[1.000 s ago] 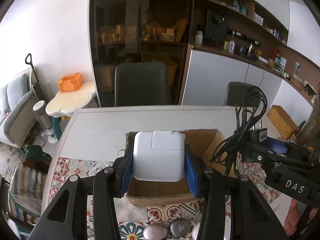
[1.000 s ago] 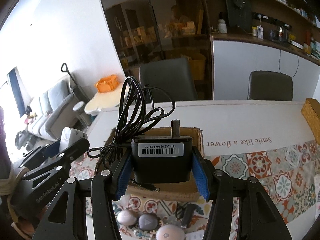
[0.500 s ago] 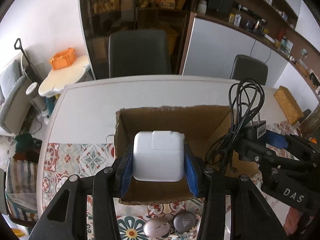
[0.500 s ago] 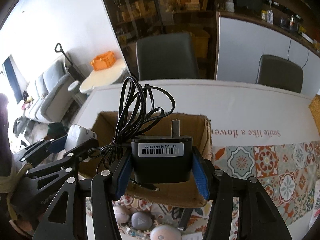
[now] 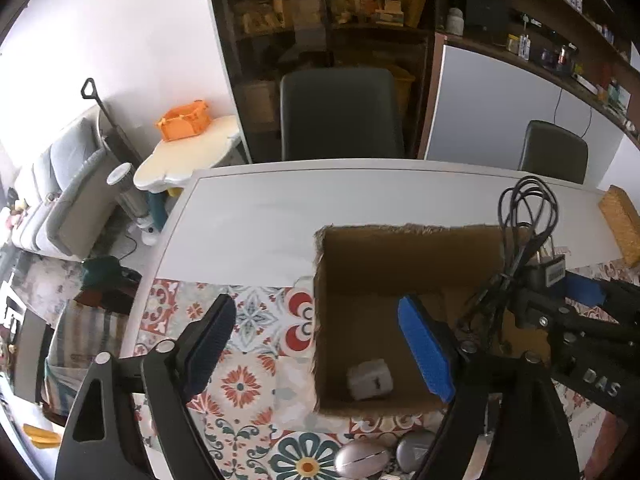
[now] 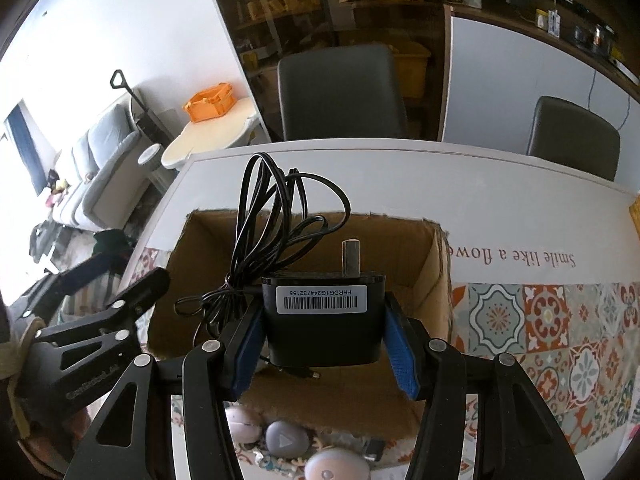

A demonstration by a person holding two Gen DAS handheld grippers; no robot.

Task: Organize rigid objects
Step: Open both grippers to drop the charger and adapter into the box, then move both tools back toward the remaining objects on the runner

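An open cardboard box (image 5: pixel 362 264) (image 6: pixel 436 276) stands on the table. A white power adapter (image 5: pixel 369 380) lies on the box floor near its front wall. My left gripper (image 5: pixel 318 344) is open and empty, its jaws wide apart over the box's left wall. My right gripper (image 6: pixel 324 340) is shut on a black charger (image 6: pixel 322 320) with a bundled black cable (image 6: pixel 272 224), held above the box. It also shows at the right of the left wrist view (image 5: pixel 550 274).
Several small rounded gadgets (image 6: pixel 284 444) (image 5: pixel 362 458) lie on the patterned tablecloth (image 6: pixel 540 328) in front of the box. A yellow-brown block (image 5: pixel 622 222) sits at the table's right edge. Two dark chairs (image 5: pixel 340 114) stand behind the table.
My left gripper has opened and let go of the white adapter, which now lies inside the box. The right gripper still holds the black charger over the box.
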